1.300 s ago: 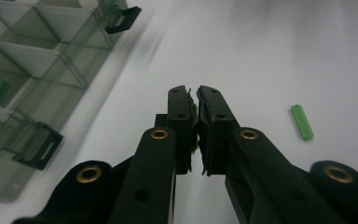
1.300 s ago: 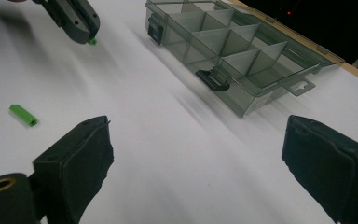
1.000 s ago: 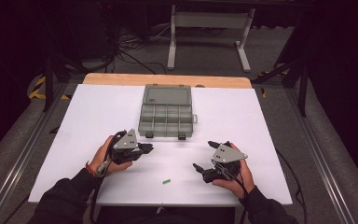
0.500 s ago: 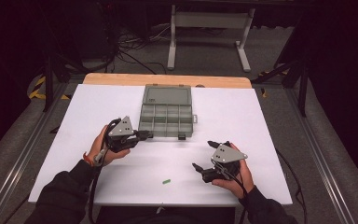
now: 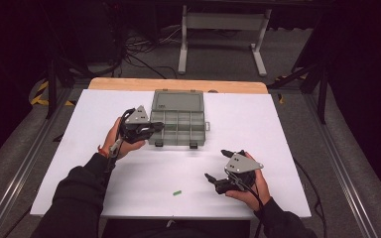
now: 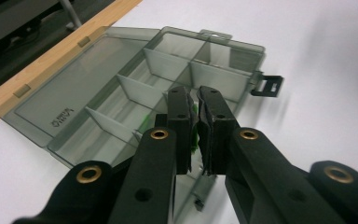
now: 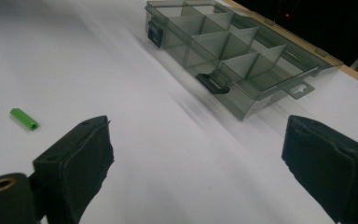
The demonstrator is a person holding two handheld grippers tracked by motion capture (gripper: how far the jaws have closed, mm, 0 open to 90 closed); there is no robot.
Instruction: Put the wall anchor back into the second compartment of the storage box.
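Green plastic, a small piece [image 6: 194, 135], is clamped between the pads of the left claw [image 6: 197, 100], held over the front compartments of the open grey organiser box [image 5: 178, 119]. A second green piece [image 5: 177, 192] lies on the white counter [image 5: 287, 129]. The right claw [image 5: 217, 167] is held apart, empty.

sleeves: black | left gripper [image 6: 196, 121]: black jaws, brass rivets | plates: grey triangular

The organizer box [image 6: 121, 88] looks like smoky see-through glossy plastic, sitting at 12 o'clock on a smooth matt white table [image 5: 278, 129] with a wood edge.
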